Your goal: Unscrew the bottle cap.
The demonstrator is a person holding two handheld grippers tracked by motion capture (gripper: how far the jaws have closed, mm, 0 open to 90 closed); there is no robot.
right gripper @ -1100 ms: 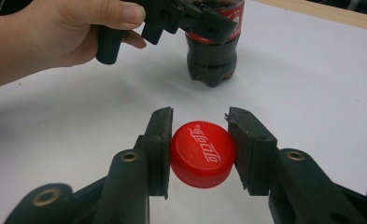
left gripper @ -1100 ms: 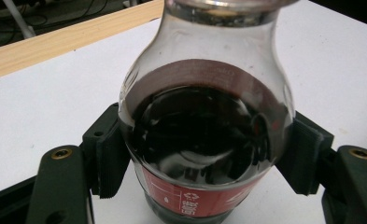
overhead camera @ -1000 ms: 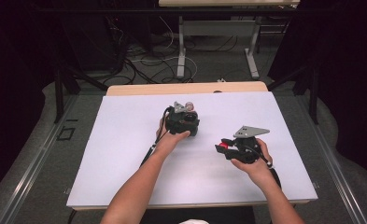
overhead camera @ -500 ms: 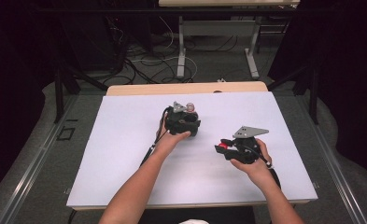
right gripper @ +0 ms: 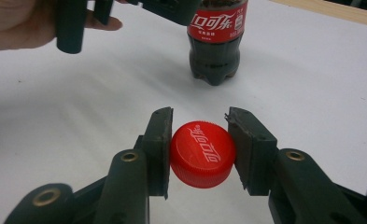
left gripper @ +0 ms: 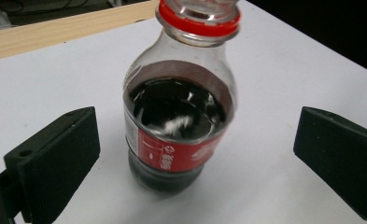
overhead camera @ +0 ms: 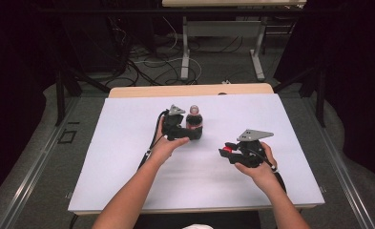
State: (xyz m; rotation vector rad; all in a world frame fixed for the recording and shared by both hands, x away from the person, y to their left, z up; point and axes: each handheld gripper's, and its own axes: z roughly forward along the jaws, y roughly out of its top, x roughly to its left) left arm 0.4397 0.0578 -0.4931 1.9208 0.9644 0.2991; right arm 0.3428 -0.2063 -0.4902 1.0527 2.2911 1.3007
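Observation:
An uncapped cola bottle [overhead camera: 193, 122] [left gripper: 179, 116] [right gripper: 216, 42] with dark drink and a red label stands upright on the white table top. My left gripper [overhead camera: 191, 129] is open: its jaws have just been opening and now stand wide on either side of the bottle, clear of it. To the right and nearer the person, my right gripper [overhead camera: 223, 151] [right gripper: 201, 114] is shut on the red bottle cap [right gripper: 202, 154], held a little above the table. The left gripper's fingers [right gripper: 71, 23] also appear in the right gripper view beside the bottle.
The white sheet [overhead camera: 128, 167] covers the table, with a wooden strip [overhead camera: 190, 89] along its far edge. Behind the table are metal table legs [overhead camera: 185, 52] and loose cables [overhead camera: 142, 57] on the floor.
The left gripper's jaws have spread apart and let go of the bottle, and the left hand has drawn slightly away to the left. The right gripper and cap have stayed put.

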